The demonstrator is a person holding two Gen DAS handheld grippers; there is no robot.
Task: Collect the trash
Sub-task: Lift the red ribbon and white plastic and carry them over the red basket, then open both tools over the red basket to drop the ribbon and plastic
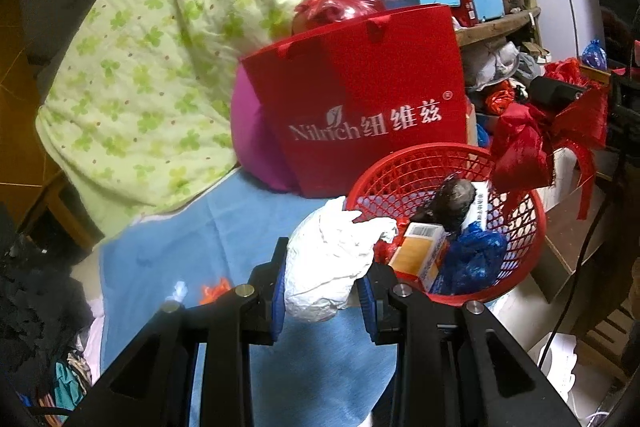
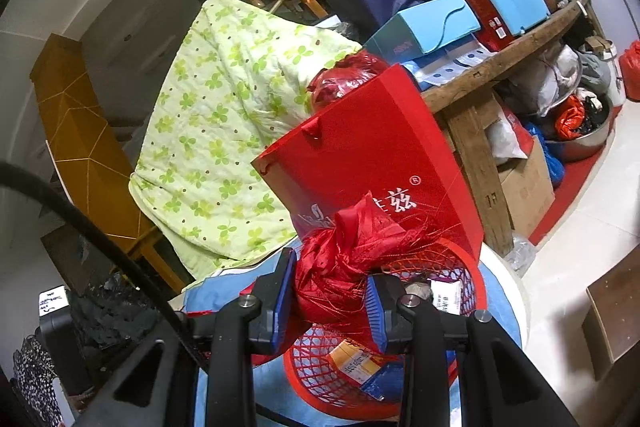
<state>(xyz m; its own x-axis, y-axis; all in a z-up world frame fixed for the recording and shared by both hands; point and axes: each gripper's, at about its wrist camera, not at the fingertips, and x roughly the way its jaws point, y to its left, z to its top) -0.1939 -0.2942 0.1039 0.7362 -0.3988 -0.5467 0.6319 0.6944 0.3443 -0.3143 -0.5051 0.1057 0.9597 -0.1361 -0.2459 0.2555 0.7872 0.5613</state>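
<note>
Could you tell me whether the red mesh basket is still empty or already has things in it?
Partly filled: the red mesh basket holds an orange box, blue plastic and a dark lump.

We see red mesh plastic basket [image 2: 320, 383] partly hidden behind crumpled red fabric bundle [image 2: 340, 267]; white lettering on red paper bag [image 2: 372, 163] half covered.

Crumpled white paper [image 1: 328, 259] at red basket's [image 1: 520, 239] rim, red ribbon bundle [image 2: 340, 267] above it
</note>
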